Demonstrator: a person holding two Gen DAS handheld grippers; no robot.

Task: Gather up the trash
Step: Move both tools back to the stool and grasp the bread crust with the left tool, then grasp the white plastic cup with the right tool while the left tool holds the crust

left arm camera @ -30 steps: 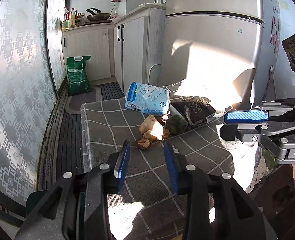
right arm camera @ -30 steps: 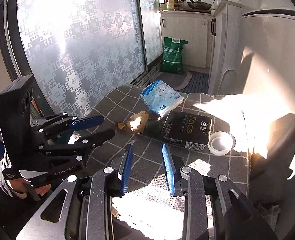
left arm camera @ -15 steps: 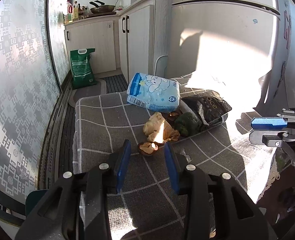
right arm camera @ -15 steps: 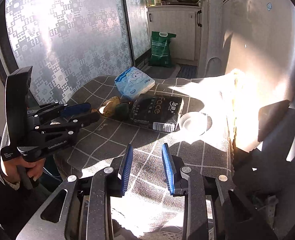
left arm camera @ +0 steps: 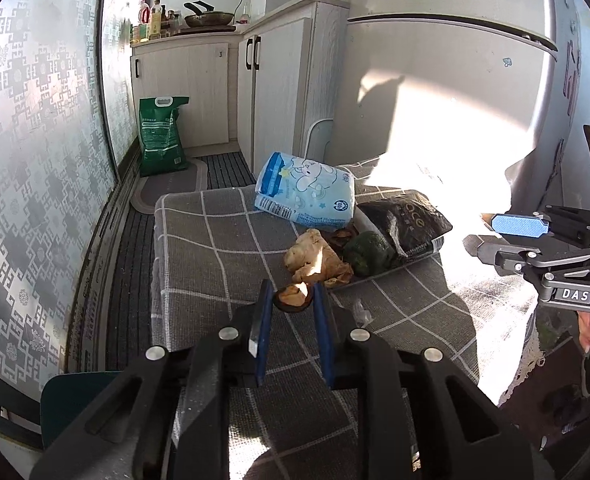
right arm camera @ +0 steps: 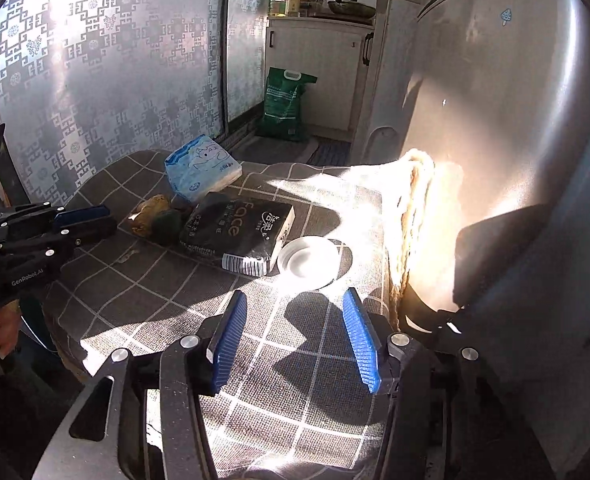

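Left gripper (left arm camera: 293,300) is now narrowing around the brown scrap (left arm camera: 291,296) on the checked cloth (left arm camera: 215,256), pads not yet pressing; right gripper (right arm camera: 295,308) is spreading, empty, before the white lid (right arm camera: 309,262).

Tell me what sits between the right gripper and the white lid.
Nothing but bare checked cloth, seen in the right wrist view. The right gripper, jaws opening and empty, points at the white lid just ahead.
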